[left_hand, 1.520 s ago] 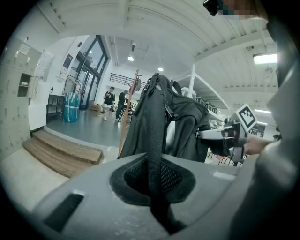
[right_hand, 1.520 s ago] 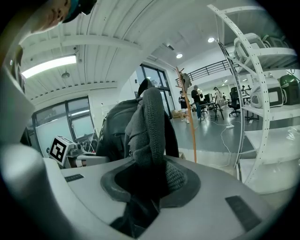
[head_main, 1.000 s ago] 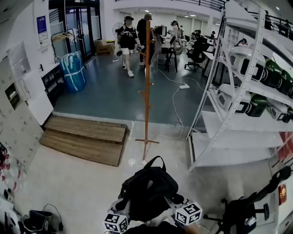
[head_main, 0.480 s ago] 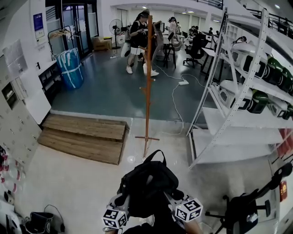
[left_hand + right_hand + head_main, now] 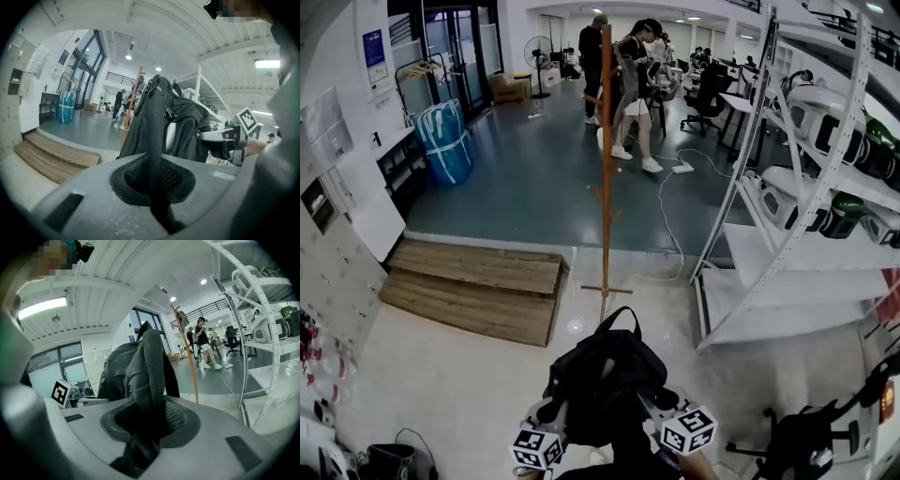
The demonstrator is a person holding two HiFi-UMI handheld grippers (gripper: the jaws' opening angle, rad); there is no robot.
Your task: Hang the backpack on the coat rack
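A black backpack (image 5: 602,380) hangs in front of me between both grippers, its top handle loop (image 5: 617,321) standing up. My left gripper (image 5: 551,414) is shut on a thin black strap (image 5: 153,159) of the backpack. On the other side my right gripper (image 5: 656,405) is shut on a thick padded fold (image 5: 148,376) of the backpack. The tall wooden coat rack (image 5: 606,169) stands upright straight ahead on the pale floor, a short way beyond the bag. It shows as an orange pole (image 5: 186,357) in the right gripper view and behind the bag (image 5: 132,105) in the left gripper view.
A white metal shelf unit (image 5: 787,206) with helmets stands at the right. A low wooden step (image 5: 478,281) lies left of the rack. Two people (image 5: 630,84) walk behind the rack. White cables (image 5: 667,220) cross the floor. Lockers (image 5: 328,234) line the left wall. A black stand (image 5: 806,441) is near right.
I have moved forward with the backpack, so the coat rack is nearer. The people in the background have walked from left of the pole to its right.
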